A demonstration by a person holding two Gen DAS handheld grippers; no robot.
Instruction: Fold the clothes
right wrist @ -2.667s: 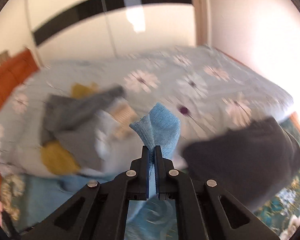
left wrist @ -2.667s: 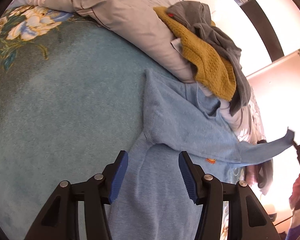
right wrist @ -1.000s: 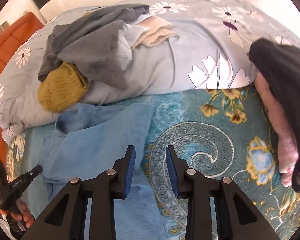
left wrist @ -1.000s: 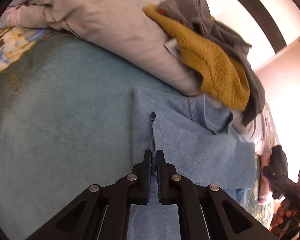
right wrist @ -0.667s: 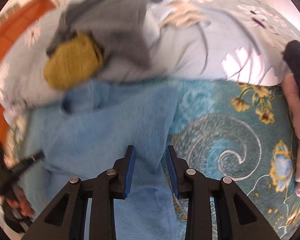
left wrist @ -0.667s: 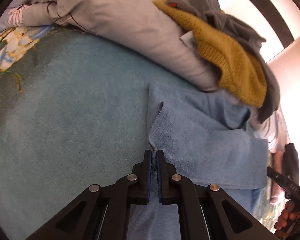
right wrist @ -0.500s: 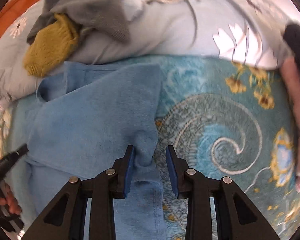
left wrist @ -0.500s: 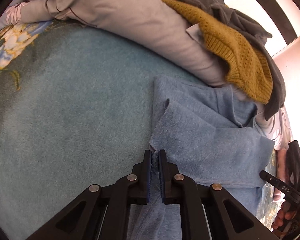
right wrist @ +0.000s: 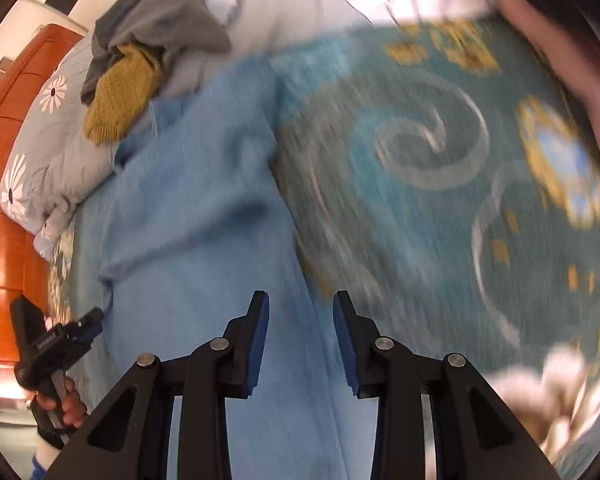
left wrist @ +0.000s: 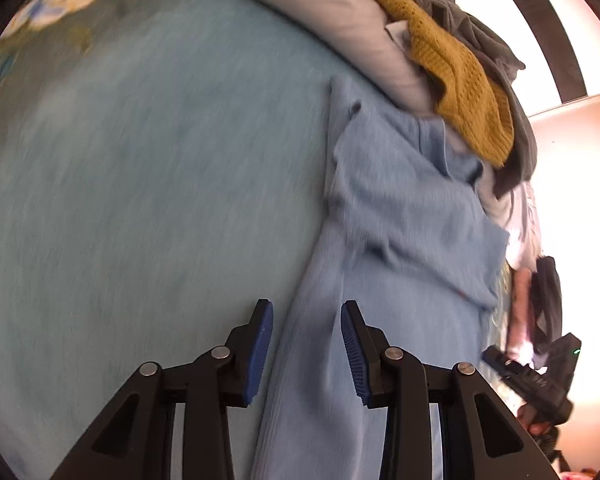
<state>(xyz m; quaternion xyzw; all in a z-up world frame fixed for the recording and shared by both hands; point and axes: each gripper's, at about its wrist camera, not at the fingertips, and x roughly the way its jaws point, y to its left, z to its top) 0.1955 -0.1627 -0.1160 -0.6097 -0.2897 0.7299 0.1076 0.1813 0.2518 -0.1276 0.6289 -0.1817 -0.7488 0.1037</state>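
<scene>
A light blue garment (left wrist: pixel 400 216) lies flat on a teal blanket (left wrist: pixel 140 184), with both sleeves folded in across its body. It also shows in the right wrist view (right wrist: pixel 196 220). My left gripper (left wrist: pixel 306 316) is open and empty, hovering over the garment's left edge. My right gripper (right wrist: pixel 300 306) is open and empty over the garment's right edge. Each gripper shows in the other's view: the right gripper (left wrist: pixel 540 380) and the left gripper (right wrist: pixel 56 340). Both views are motion-blurred.
A grey floral duvet (right wrist: pixel 68 140) lies bunched along the garment's top end, with a mustard knit (left wrist: pixel 468 84) and a grey garment (left wrist: pixel 456 12) piled on it. An orange wooden headboard (right wrist: pixel 4 208) stands at the left. A dark garment (left wrist: pixel 548 292) lies beyond the sleeve.
The right gripper let go of the sleeve after laying it across the body. The left gripper, shut on the other sleeve's fold half a second ago, has opened. Both grippers have pulled back toward the hem.
</scene>
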